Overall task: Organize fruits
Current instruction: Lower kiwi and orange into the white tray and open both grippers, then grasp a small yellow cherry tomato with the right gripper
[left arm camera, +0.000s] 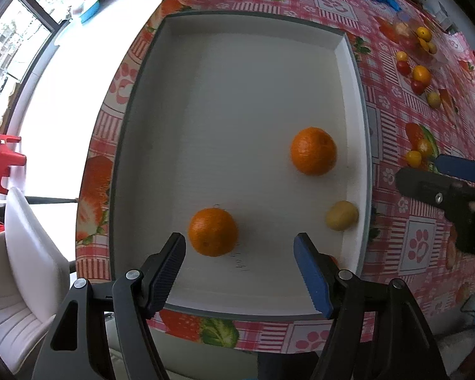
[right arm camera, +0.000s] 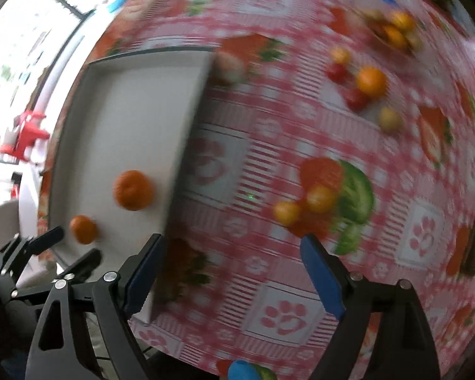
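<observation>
A matt white tray [left arm camera: 237,88] sits on glossy printed tablecloth [left arm camera: 405,240]; the oranges' [left arm camera: 313,151] skin looks dimpled.

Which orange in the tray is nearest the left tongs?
The near orange, just ahead of the open left tongs; the other orange sits farther back, rightward.

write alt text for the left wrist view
An open left gripper hovers over a white tray holding two oranges and a small yellow fruit. The tray sits on a pink patterned tablecloth, with more small fruits scattered to its right.
</observation>
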### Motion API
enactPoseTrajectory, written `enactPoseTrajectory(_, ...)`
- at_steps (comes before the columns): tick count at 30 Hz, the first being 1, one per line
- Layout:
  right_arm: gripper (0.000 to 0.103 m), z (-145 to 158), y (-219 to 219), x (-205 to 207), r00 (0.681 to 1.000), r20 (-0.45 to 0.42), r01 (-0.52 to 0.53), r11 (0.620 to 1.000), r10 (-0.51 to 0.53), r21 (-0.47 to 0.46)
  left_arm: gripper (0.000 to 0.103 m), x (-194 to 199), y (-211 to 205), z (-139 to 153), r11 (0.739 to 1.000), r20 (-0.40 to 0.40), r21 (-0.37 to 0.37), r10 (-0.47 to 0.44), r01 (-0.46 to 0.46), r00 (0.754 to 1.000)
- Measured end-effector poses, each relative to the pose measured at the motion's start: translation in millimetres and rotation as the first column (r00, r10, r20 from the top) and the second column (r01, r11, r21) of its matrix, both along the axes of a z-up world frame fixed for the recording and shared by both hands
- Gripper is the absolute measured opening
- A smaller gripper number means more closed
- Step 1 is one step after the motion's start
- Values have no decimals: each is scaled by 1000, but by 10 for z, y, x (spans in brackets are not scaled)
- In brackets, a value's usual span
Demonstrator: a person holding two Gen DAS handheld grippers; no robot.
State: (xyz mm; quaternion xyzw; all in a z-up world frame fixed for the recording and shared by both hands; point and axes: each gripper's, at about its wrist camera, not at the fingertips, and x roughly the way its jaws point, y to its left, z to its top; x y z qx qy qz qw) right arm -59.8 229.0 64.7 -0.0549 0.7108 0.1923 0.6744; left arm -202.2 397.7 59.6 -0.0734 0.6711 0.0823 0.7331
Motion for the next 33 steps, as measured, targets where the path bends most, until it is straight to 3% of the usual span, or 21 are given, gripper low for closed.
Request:
enactPoseTrajectory(4,89,-156,-456,150,983,-72,168,985,-171,-38,72,38,-60,7,1000,6,-5,-9,9,1000)
enactPoseTrajectory(10,89,-342,-918,307,911,-158,377,924,-381,-59,72,51,-135,49,1000,8,-9,-16,16,1000)
enactPoseTrajectory(18,89,-512,-995,567,836,-206,515,857,-508,-26,72,-9,-210,79,1000,4,0,-31,31,1000)
enactPoseTrajectory(20,87,-505,-958,651,840,-196,515,857,-507,-8,72,-31,-205,112,999,6,3,-32,32,999)
enactPoseTrajectory(24,68,-488,-660,813,863,-187,475,880,-470,-15,72,-50,-222,175,999,13,9,-32,32,999)
enactPoseTrajectory(28,57,-450,-478,765,880,-180,439,897,-440,-46,72,-35,-272,196,999,19,12,-42,41,999)
enactPoseTrajectory(30,47,-422,-429,729,889,-163,423,904,-428,-64,72,-24,-314,209,999,20,12,-49,49,999)
enactPoseTrajectory(32,23,-412,-413,693,895,-159,412,909,-416,-57,72,13,-403,248,998,26,12,-61,60,998)
enactPoseTrajectory(33,24,-420,-420,682,894,-169,414,910,-414,-41,72,24,-430,264,998,29,12,-67,67,997)
